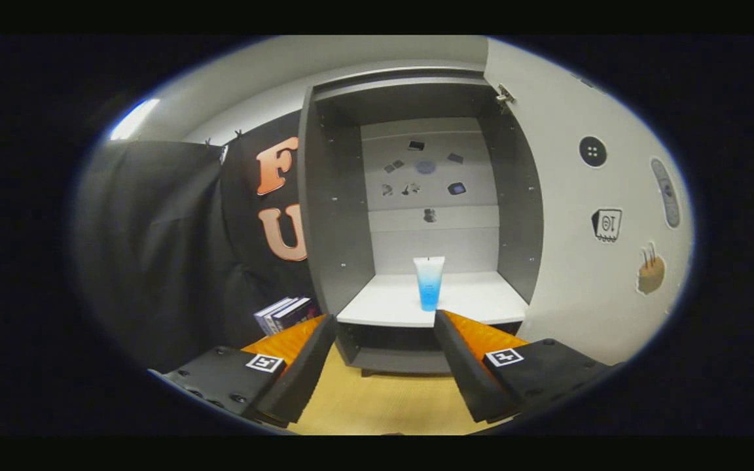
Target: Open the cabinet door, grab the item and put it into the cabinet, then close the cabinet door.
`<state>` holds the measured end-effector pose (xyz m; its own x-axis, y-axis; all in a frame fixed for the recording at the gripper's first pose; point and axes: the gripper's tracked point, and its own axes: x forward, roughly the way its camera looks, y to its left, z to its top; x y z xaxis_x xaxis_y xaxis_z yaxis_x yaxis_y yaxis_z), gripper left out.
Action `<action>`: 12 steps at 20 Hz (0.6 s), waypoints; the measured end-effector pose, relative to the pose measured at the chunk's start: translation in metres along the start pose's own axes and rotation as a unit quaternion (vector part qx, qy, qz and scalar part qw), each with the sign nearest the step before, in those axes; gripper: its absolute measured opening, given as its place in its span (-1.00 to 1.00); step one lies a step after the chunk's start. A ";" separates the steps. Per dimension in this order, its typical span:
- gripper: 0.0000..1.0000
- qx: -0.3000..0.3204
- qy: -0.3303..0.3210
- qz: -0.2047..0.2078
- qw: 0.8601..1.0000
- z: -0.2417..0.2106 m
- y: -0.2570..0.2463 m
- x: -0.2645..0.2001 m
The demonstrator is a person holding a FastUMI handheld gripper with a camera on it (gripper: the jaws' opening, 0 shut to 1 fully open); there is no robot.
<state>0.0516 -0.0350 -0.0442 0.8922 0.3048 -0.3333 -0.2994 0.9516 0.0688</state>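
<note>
My claw [383,324] is spread wide and holds nothing. The tube [429,282] stands upright on the white shelf [482,304] inside the cabinet [331,216], beyond my fingers. The cabinet door [586,261] stands open to the right.

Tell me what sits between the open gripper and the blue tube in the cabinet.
Nothing: gripper view shows bare white shelf between the gripper, fingers apart, and the tube.

No legible txt on tube [429,282] or cabinet door [586,275] stickers.
</note>
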 end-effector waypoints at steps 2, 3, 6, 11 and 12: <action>0.94 -0.005 0.003 0.017 1.000 -0.002 0.004 -0.035; 0.94 -0.010 0.002 0.018 1.000 0.000 0.003 -0.052; 0.95 -0.025 -0.020 0.024 0.999 0.012 0.002 -0.109; 0.89 -0.054 -0.035 -0.032 0.997 0.022 -0.042 -0.203; 0.89 -0.051 -0.040 -0.048 0.997 0.025 -0.053 -0.219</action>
<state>-0.1196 -0.1509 0.0486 0.9410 0.2195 -0.2577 -0.2415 0.9687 -0.0568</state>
